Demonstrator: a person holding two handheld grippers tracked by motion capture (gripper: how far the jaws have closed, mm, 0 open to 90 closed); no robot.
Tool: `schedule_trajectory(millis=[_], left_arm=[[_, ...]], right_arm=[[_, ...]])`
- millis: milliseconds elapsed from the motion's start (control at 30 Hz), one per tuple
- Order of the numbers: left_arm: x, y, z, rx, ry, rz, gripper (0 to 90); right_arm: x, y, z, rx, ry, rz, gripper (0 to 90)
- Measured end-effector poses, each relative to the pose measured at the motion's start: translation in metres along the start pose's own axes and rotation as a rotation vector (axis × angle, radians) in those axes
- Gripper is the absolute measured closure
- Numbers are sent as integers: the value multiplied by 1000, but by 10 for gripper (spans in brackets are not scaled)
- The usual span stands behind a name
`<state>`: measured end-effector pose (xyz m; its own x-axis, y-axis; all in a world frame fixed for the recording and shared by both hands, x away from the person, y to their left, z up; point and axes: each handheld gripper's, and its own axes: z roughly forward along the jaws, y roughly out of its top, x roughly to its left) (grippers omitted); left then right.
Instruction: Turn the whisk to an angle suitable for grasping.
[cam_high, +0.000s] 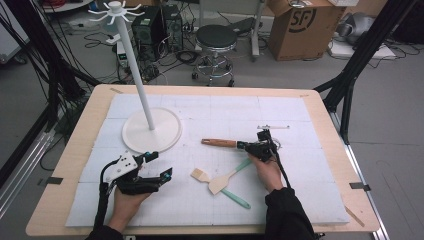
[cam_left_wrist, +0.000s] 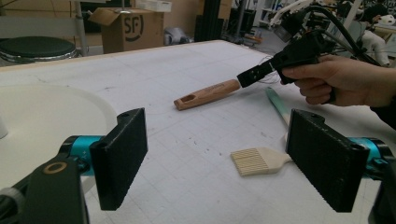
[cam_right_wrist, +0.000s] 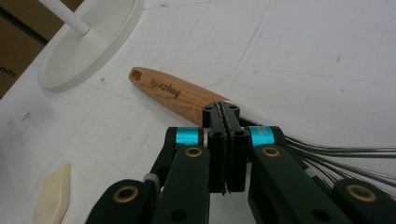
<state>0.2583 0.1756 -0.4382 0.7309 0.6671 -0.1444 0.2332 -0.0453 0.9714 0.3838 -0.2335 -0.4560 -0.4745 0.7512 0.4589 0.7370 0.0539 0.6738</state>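
White foam sheeting covered the wooden table (cam_high: 75, 145), and on it the whisk (cam_high: 220, 143) lay right of centre, its wooden handle pointing left toward the stand (cam_high: 151, 131), its wires hidden at the right end. Clenched jaws of the right gripper (cam_high: 248, 146) pinched the whisk where handle met wires, so the long axis ran straight out from them. Farther left and nearer, the left gripper (cam_high: 155, 166) hovered with jaws released and empty, the brush (cam_high: 200, 175) and spatula (cam_high: 230, 177) lying between the hands.
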Motion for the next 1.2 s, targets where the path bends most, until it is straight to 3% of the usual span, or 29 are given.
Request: schedule_trajectory(millis=[433, 533, 667, 700, 733, 833, 1100, 1200], left_arm=[[1, 0, -2, -9, 6, -7, 214], [2, 0, -3, -8, 6, -10, 214], [4, 0, -2, -5, 8, -15, 213], [3, 0, -2, -6, 8, -15, 213], [3, 0, -2, -6, 7, -14, 213], [2, 0, -2, -5, 5, -12, 214], [4, 1, 3, -3, -2, -16, 213], [4, 1, 5, -2, -8, -16, 213]], right_arm=[[12, 4, 17, 24, 17, -19, 900], [14, 4, 15, 23, 21, -28, 900], [15, 8, 0, -25, 22, -45, 883], [14, 11, -7, -53, 31, -40, 728], [14, 11, -7, -53, 31, -40, 728], [14, 13, -16, -89, 34, -62, 547], [20, 18, -24, -128, 22, -108, 464], [25, 23, -21, -109, 2, -168, 459]])
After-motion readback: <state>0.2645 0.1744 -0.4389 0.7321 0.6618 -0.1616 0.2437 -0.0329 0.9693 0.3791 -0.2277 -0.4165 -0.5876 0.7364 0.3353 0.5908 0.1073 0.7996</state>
